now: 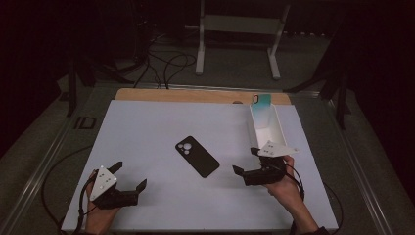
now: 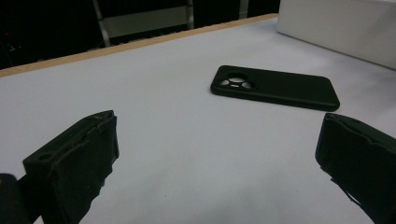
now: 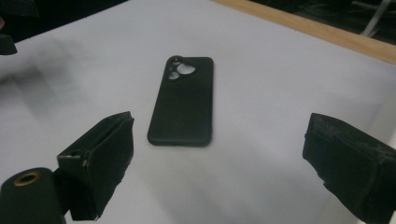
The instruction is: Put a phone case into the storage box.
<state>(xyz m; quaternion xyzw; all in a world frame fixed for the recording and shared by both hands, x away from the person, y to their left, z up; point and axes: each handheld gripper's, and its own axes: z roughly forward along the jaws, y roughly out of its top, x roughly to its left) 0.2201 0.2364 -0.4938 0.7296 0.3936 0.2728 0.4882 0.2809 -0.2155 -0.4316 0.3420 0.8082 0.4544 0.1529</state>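
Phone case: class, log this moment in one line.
phone case: flat, untouched | left gripper: open | right gripper: open, nearer | box: beyond

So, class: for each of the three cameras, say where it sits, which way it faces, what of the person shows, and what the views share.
High view: above the person's side, facing forward and down on the white table; both hands and the left gripper and right gripper show.
Left gripper view: rides the left gripper, looking between its open jaws at the flat black phone case.
Right gripper view: rides the right gripper, open jaws framing the case.
Shared: all three show the case.
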